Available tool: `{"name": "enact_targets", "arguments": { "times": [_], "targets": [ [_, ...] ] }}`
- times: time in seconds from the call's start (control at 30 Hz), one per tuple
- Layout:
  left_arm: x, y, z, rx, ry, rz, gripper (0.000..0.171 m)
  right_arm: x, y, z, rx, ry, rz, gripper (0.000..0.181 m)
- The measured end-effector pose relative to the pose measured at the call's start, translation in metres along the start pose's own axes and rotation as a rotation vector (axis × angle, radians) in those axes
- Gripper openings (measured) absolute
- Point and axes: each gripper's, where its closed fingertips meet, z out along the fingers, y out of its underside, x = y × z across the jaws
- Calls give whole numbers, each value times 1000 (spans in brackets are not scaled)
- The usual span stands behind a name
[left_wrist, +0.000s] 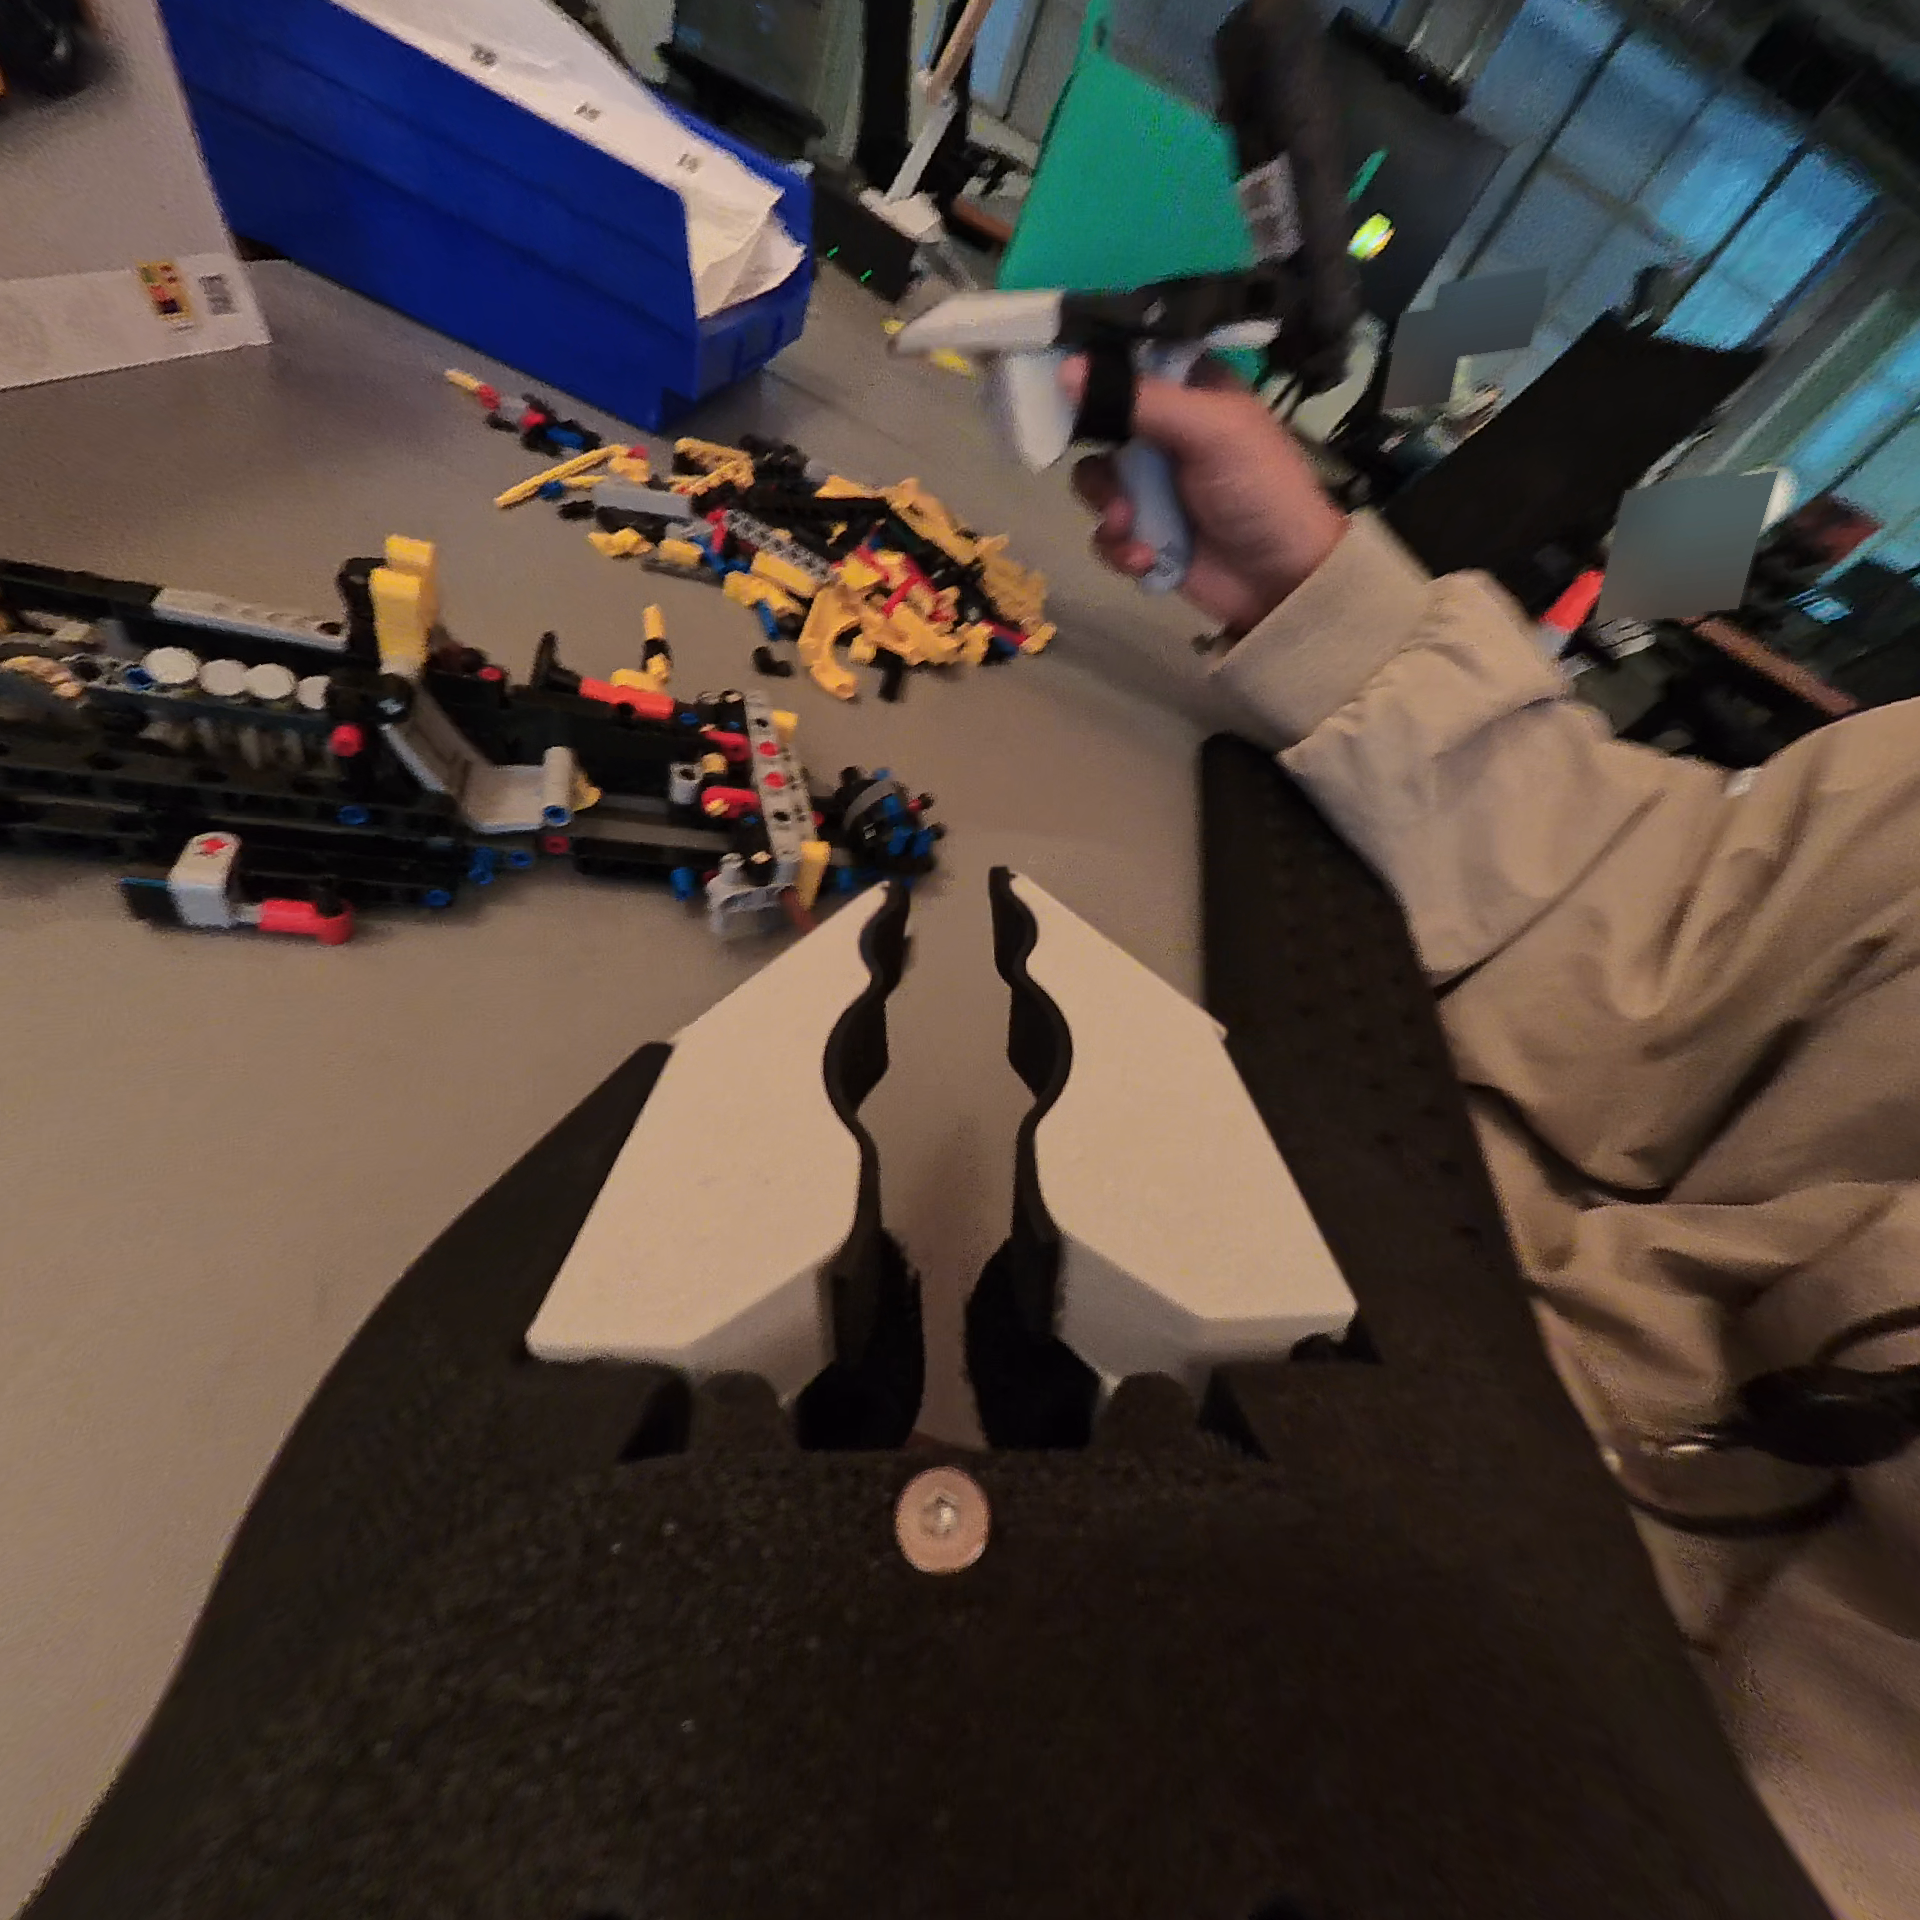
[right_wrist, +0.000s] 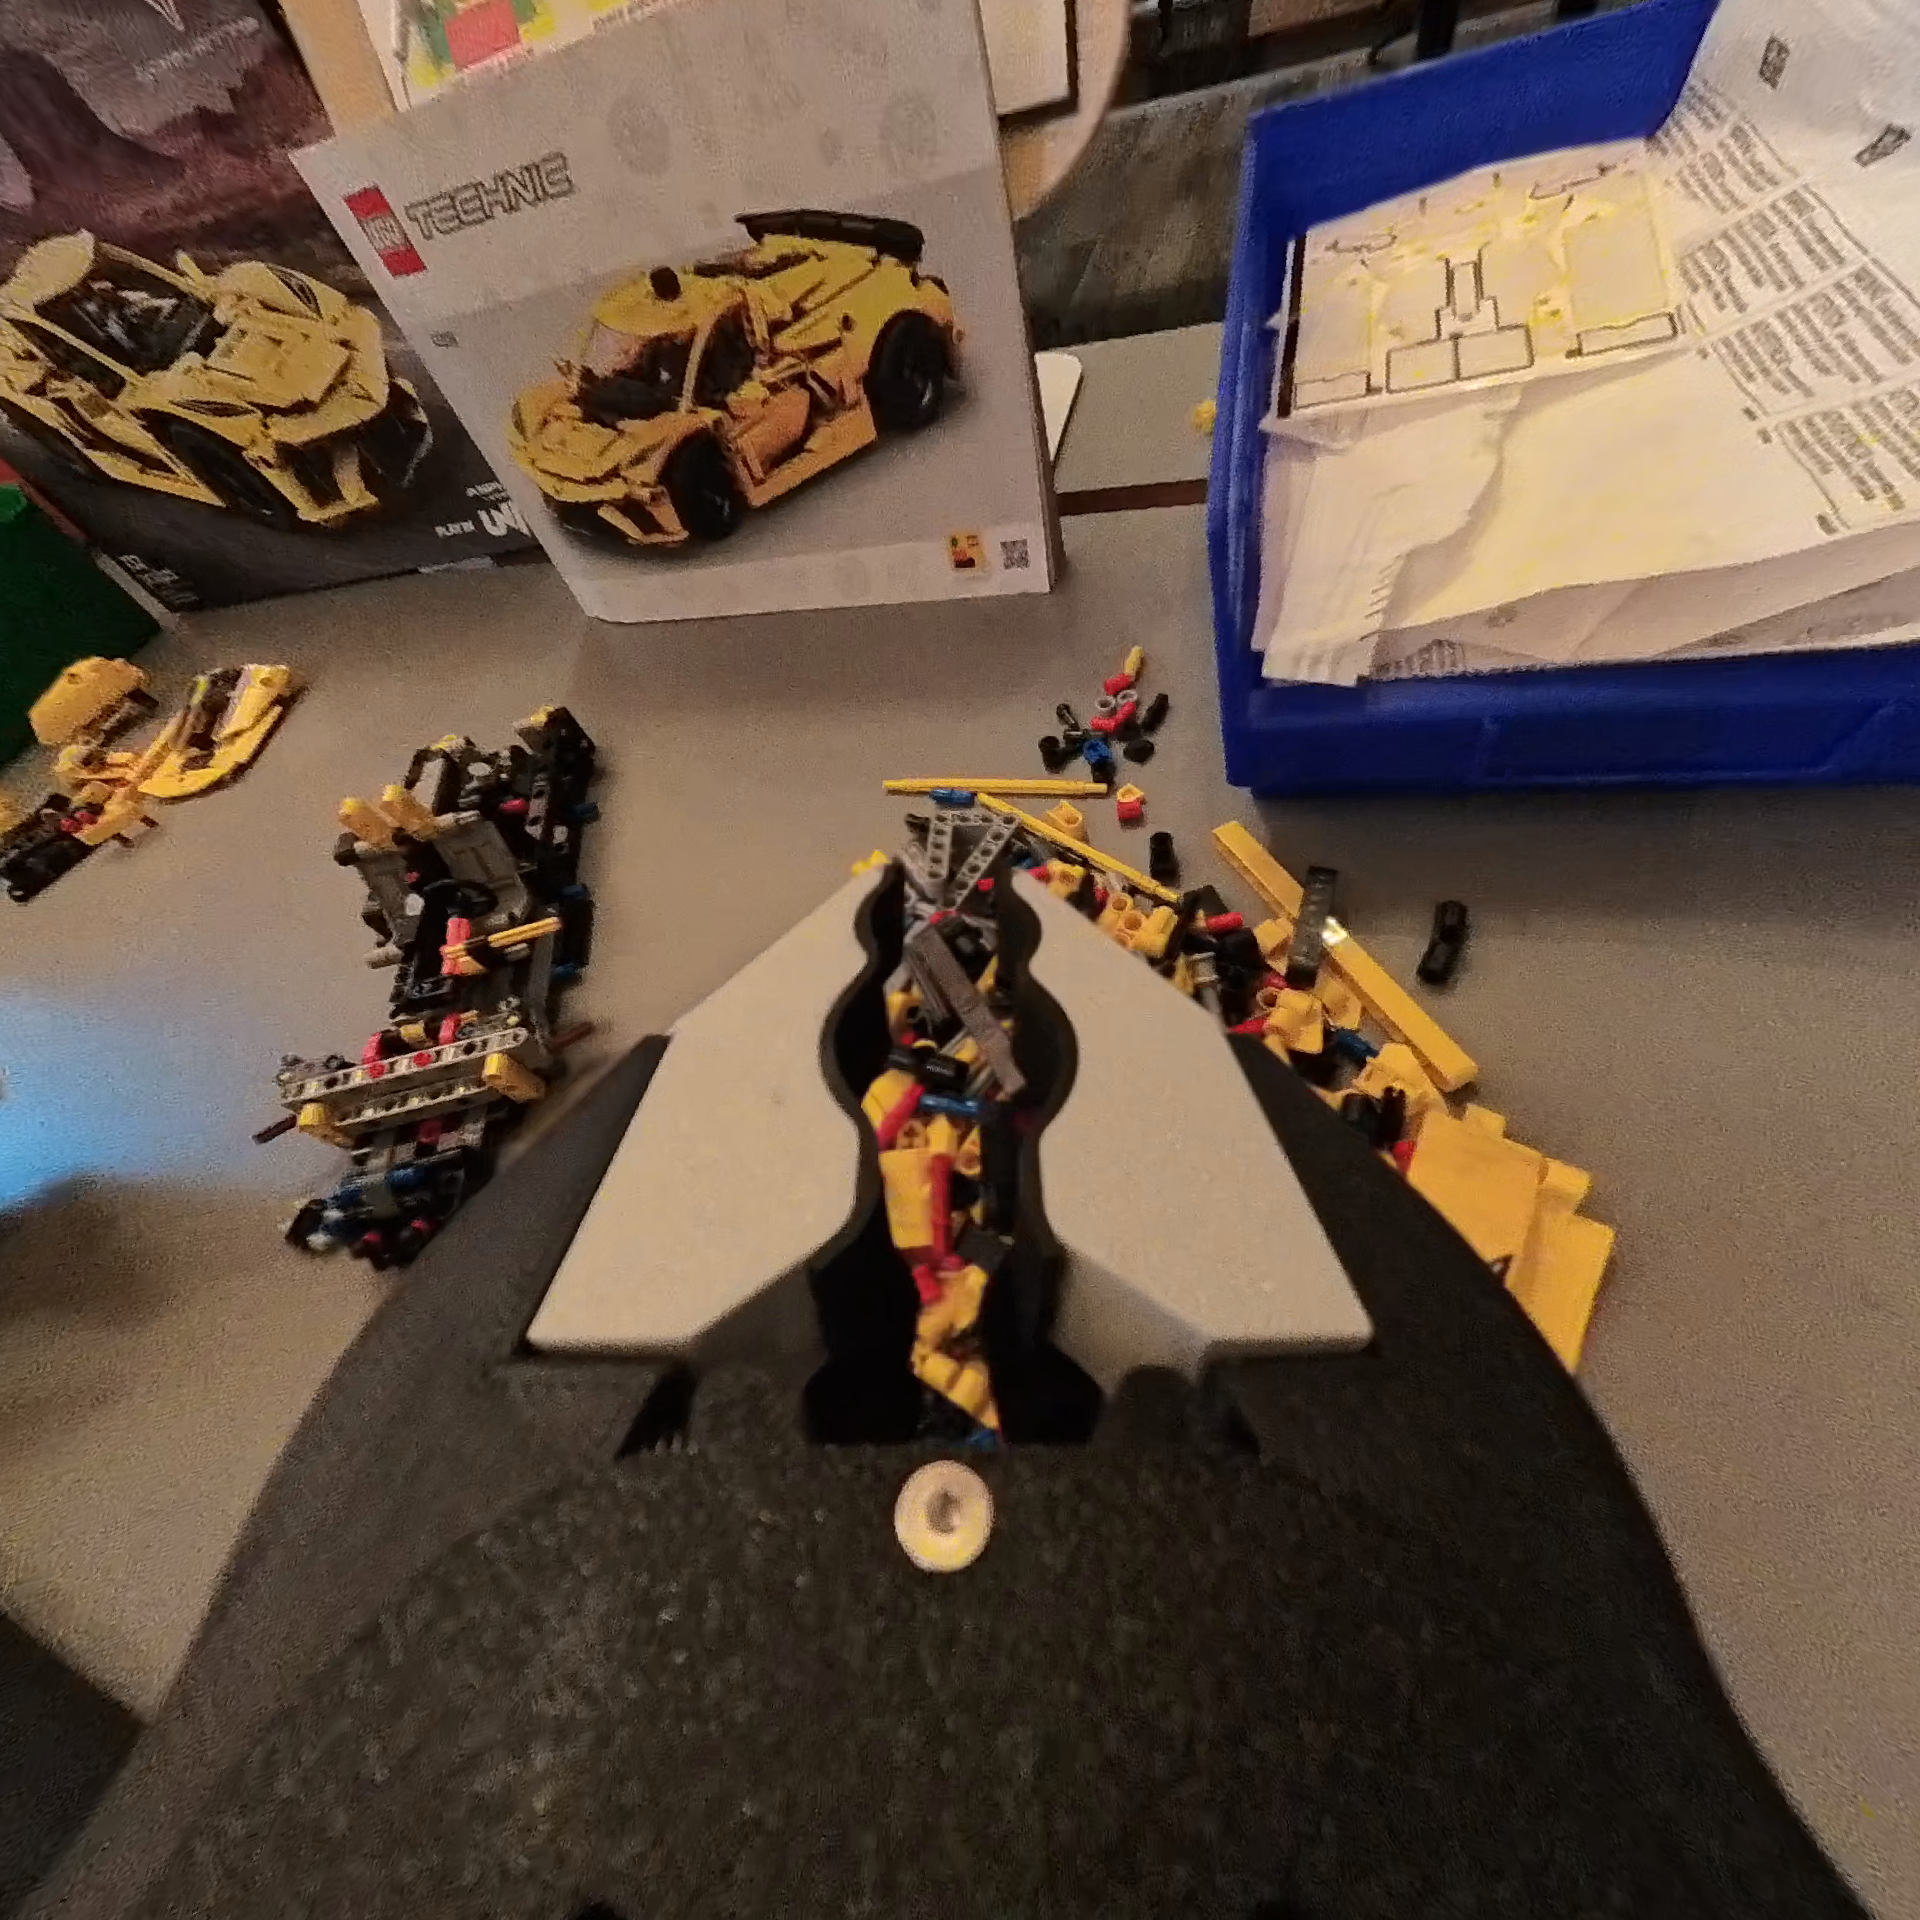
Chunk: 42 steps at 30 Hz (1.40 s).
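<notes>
My left gripper (left_wrist: 945, 883) has white fingers with black pads. It is open by a narrow gap, holds nothing and hovers over the grey table (left_wrist: 260, 1143), just right of the front end of a partly built black brick chassis (left_wrist: 416, 769). My right gripper (right_wrist: 948, 883) is open by a narrow gap and hovers above a pile of loose yellow, black and red parts (right_wrist: 1299, 997); nothing is clamped between its pads. The pile also shows in the left wrist view (left_wrist: 831, 561), with a hand (left_wrist: 1216, 488) holding the right gripper above and beyond it.
A blue bin (right_wrist: 1558, 727) with folded paper sheets (right_wrist: 1558, 416) stands at the back right. A booklet showing a yellow car (right_wrist: 727, 343) leans against a box (right_wrist: 187, 343). The chassis (right_wrist: 457, 956) and yellow body pieces (right_wrist: 156, 738) lie left. A beige sleeve (left_wrist: 1558, 935) crosses the right.
</notes>
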Motion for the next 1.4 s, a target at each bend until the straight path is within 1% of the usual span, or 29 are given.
{"name": "enact_targets", "arguments": {
  "times": [0.07, 0.1, 0.13, 0.17, 0.2, 0.23, 0.27, 0.3, 0.33, 0.4, 0.47, 0.53, 0.63, 0.73, 0.83, 0.87, 0.9, 1.0, 1.03, 1.07, 1.13, 1.2, 1.27, 1.33, 1.4],
  "targets": [
    [-8, 12, 6, -73, -75, 85, 17, -20, -7, -1, 10, -65, -8, 17],
    [-10, 18, 10, -113, -104, 140, 18, -36, -8, 1, 6, -126, -29, 18],
    [-9, 24, 14, -152, -124, 190, 20, -62, -6, 3, -15, -233, -74, 18],
    [-7, 30, 18, -186, -129, 225, 22, -97, 5, 4, -67, -385, -126, 21],
    [-4, 33, 21, -205, -131, 247, 22, -139, 24, -2, -157, -573, -177, 29],
    [-2, 34, 23, -206, -132, 264, 23, -176, 50, -9, -262, -730, -248, 33],
    [1, 33, 23, -202, -127, 279, 23, -198, 73, -9, -343, -787, -379, 32],
    [2, 34, 23, -204, -123, 287, 23, -210, 93, -2, -402, -771, -501, 30],
    [2, 36, 23, -212, -123, 289, 23, -220, 108, 3, -428, -761, -588, 29],
    [-2, 40, 21, -230, -133, 290, 23, -232, 132, 13, -471, -743, -692, 29],
    [-3, 41, 19, -230, -142, 294, 23, -229, 148, 24, -523, -696, -750, 29],
    [-3, 40, 18, -226, -141, 294, 23, -222, 152, 36, -521, -618, -813, 29],
    [-1, 41, 19, -233, -130, 290, 23, -220, 153, 43, -486, -557, -893, 27],
    [-1, 46, 19, -258, -116, 251, 23, -223, 156, 42, -484, -572, -866, 15],
    [-6, 44, 17, -241, -111, 135, 23, -223, 155, 41, -486, -570, -907, 15],
    [-10, 41, 16, -223, -107, 68, 23, -224, 154, 43, -468, -556, -946, 15],
    [-13, 37, 15, -195, -95, -12, 23, -227, 148, 45, -408, -533, -997, 15],
    [-10, 16, 7, -69, 40, -257, 23, -253, 112, 41, -91, -442, -1153, 14],
    [-7, 8, 4, -25, 94, -315, 23, -261, 102, 37, -2, -417, -1189, 14],
    [-4, 1, 1, 13, 136, -356, 23, -269, 96, 34, 52, -410, -1209, 14],
    [-2, -4, -1, 40, 165, -377, 23, -281, 93, 32, 99, -408, -1218, 14],
    [3, -3, 0, 30, 172, -349, 23, -290, 86, 30, 158, -390, -1206, 14],
    [6, -1, 2, 14, 170, -326, 20, -294, 85, 31, 163, -387, -1201, 14],
    [6, 0, 2, 10, 162, -312, 8, -294, 85, 32, 165, -375, -1206, 14],
    [5, 1, 2, 5, 155, -308, 8, -294, 87, 32, 163, -375, -1204, 14]
  ]
}}
